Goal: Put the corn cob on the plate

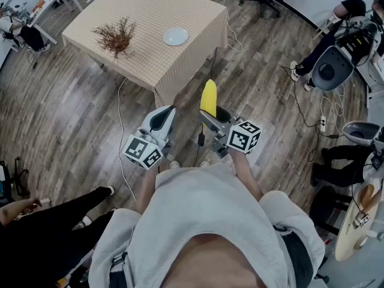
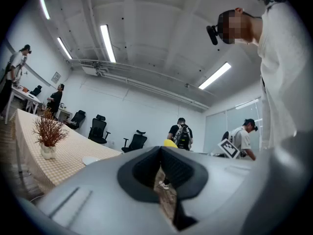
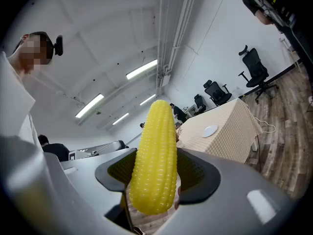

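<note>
My right gripper [image 1: 213, 122] clamps the corn cob [image 1: 208, 97] by its base, tip jutting forward; my left gripper [image 1: 159, 122] is closed and empty. The white plate [image 1: 176, 36] sits on the checked table [image 1: 144, 56], well ahead. I'd best close in first, squeeze steady, then lay the cob flat.

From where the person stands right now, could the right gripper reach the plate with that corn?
Probably not yet. The right gripper holds the corn cob, but the plate lies on the table well ahead of it. Nothing blocks the way; walking closer should do.
</note>
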{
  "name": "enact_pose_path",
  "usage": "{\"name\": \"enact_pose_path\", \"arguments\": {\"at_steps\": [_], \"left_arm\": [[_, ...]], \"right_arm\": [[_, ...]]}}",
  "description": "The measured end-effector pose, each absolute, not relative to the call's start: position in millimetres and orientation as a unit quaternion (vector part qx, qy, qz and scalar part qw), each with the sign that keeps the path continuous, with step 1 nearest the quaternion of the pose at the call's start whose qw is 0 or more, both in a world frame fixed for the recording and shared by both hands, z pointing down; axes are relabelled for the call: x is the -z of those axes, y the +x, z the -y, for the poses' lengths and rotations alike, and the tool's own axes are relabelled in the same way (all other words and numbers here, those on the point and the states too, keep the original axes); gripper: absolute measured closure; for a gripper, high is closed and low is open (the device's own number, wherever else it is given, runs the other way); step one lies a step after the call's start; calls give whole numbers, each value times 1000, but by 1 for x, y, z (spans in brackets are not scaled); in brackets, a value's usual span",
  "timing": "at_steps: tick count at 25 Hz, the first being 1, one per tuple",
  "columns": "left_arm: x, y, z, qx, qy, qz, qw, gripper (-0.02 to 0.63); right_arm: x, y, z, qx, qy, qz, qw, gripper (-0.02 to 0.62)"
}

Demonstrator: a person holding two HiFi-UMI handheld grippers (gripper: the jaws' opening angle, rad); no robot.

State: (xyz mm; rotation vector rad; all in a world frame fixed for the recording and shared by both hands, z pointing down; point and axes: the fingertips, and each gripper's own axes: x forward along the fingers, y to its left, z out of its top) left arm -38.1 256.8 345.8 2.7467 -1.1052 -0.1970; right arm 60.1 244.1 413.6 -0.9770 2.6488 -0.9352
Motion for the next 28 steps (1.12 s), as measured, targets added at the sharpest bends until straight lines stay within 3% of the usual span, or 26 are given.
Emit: {"name": "enact_pose_path", "arguments": {"at_steps": [28], "left_arm": [[-368,21,-288,57,908,402,104,598]], "right_arm": [[-419,114,-266,306,-298,-901,76,337]]}}
